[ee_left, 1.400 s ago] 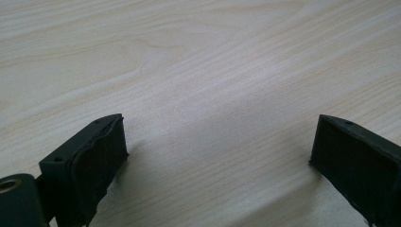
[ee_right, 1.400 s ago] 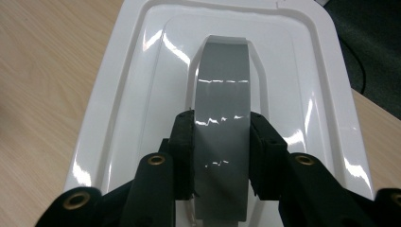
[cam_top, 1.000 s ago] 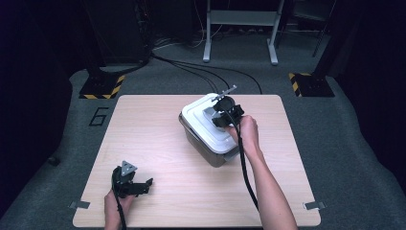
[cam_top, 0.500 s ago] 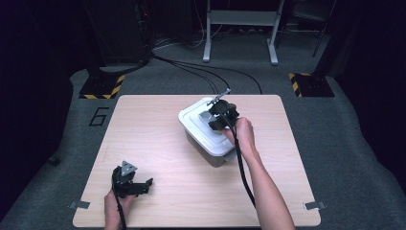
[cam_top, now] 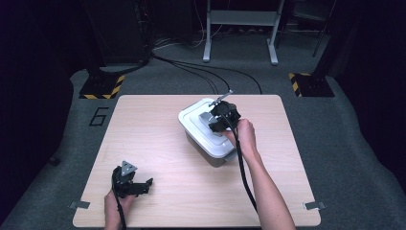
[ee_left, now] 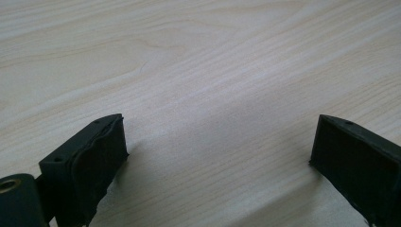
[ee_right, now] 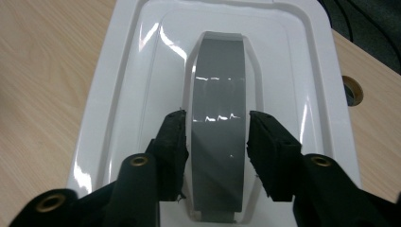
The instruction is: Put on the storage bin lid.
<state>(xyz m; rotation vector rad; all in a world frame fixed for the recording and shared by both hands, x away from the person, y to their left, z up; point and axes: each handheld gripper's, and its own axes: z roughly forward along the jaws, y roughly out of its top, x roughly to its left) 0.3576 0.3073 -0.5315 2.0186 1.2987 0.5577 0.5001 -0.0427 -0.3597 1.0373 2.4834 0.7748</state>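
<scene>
A pale wood-grain counter (cam_top: 158, 139) with rounded corners carries a rectangular box (cam_top: 210, 148) with a glossy white plastic lid (ee_right: 302, 61). The lid has rounded corners and a stepped recess, and a smooth grey arched handle (ee_right: 218, 118) runs along its middle. The box sits right of centre, turned at an angle. The right gripper (ee_right: 216, 137) straddles the handle; its black jaws have just been opening and stand just beside each flank. The left gripper (ee_left: 217, 156) rests at the near left corner, jaws wide apart over bare wood. A "6" (cam_top: 98, 116) is marked on the grey floor.
</scene>
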